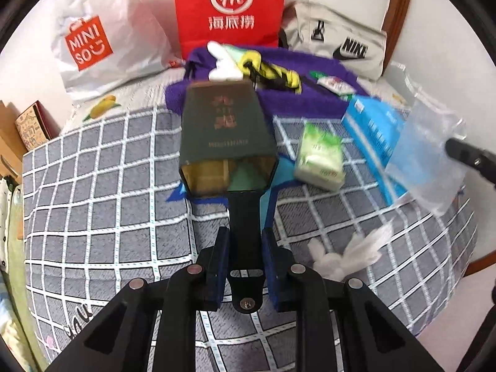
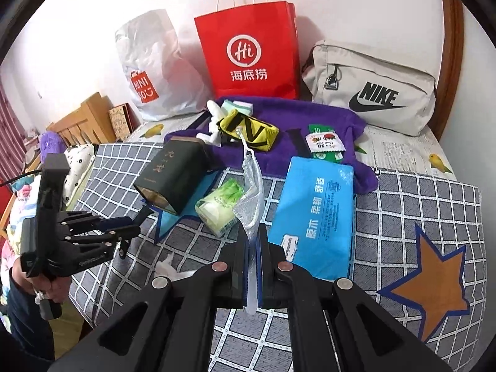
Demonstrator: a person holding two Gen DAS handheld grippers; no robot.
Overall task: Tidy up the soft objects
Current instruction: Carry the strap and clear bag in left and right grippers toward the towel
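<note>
Got 2 claws busy: left gripper [image 1: 245, 170] clamping the dark box [image 1: 228, 130], right gripper [image 2: 254, 241] pinching the clear bag [image 2: 252, 195]; I'd lift slow so neither slips.

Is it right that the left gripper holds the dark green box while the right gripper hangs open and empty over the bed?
Not quite. The left gripper does hold the dark green box, but the right gripper is not open and empty: the right wrist view shows it shut on a clear plastic bag over the bed.
</note>
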